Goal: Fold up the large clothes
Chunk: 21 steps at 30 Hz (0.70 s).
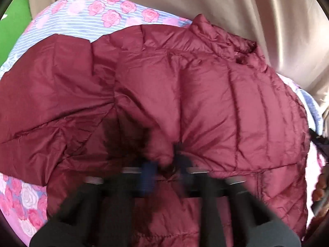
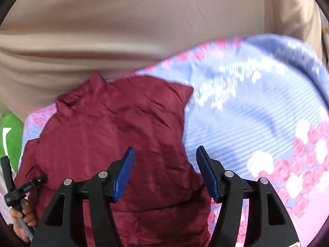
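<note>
In our left wrist view, the maroon puffer jacket lies spread on the floral bedsheet, sleeves seemingly tucked in; we judge the fold only partly done. Our left gripper has its fingers pinched shut on a bunch of jacket fabric near its lower edge.

In our right wrist view, the right gripper hovers over the jacket's right edge, fingers apart, holding nothing.

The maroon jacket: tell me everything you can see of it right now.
The maroon jacket is a shiny quilted puffer with a stand-up collar. It lies crumpled, partly folded, on the floral bedsheet. The left tool is shut on a pinch of its fabric. The right tool hangs open above it, holding nothing.
</note>
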Each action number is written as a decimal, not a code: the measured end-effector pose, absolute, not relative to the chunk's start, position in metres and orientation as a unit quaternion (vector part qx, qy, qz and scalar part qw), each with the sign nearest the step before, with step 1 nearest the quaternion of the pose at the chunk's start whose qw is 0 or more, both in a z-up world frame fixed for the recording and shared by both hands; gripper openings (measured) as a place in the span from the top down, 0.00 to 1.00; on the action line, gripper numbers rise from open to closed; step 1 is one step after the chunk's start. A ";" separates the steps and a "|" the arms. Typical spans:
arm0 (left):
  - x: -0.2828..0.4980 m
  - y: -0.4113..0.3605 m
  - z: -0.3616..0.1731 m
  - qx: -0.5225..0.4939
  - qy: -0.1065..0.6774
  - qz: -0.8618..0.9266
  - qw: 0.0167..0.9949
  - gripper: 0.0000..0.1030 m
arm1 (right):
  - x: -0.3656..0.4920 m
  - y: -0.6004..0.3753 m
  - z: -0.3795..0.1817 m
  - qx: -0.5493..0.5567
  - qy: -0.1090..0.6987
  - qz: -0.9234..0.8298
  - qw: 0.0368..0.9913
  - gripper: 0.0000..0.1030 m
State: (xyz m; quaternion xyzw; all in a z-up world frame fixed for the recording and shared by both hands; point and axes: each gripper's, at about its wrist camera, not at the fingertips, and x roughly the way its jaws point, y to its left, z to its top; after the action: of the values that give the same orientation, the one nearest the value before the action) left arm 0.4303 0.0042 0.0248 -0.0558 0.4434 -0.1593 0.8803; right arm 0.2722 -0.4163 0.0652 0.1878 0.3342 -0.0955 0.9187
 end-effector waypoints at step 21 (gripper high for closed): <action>0.416 0.007 0.012 -0.037 0.398 -0.130 0.908 0.95 | 0.298 -0.427 0.073 0.198 0.300 -0.144 0.922 0.91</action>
State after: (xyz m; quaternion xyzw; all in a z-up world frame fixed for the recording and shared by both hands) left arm 0.4165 0.0068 0.0118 -0.0371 0.3976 -0.1297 0.9076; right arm 0.2978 -0.4268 0.0731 0.1985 0.3003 -0.1436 0.9218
